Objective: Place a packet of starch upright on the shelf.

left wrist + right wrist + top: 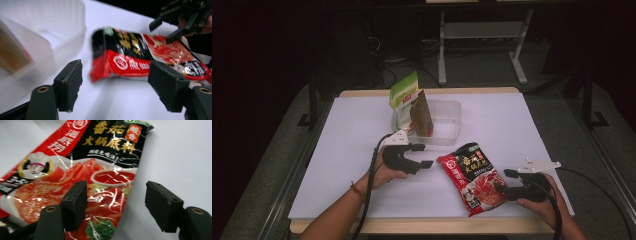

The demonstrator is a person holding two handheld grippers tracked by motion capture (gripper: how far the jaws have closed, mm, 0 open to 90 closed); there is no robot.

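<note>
On the white table (pixel 362 165), near its front edge and between our two hands, lies the red-and-black sauce packet (pixel 473 176), flat with its printed face up. We see its long axis running on a slant: the black, narrower top end points away toward the clear plastic tub (pixel 447 122), and the red end with the tomato picture comes toward the table's near edge at the right. It is a glossy foil pouch, roughly rectangular, slightly puffed and crinkled, throwing bright glints in the right gripper view.

Our left gripper (pixel 422 155) sits just left of the packet's far end, its blocky black jaws spread wide with nothing between them; in the left gripper view the packet (pixel 140 58) lies beyond the rough, pitted pads. Our right gripper (pixel 504 181) hovers at the packet's near right edge, jaws parted and not pressing; in the right gripper view one jaw stands over the packet (pixel 82 170) and the other over bare table.

Behind, the tub is smooth and translucent with rounded corners, and holds a green-and-white bag (pixel 403 97) and a brown pouch (pixel 420 114), both upright.
</note>
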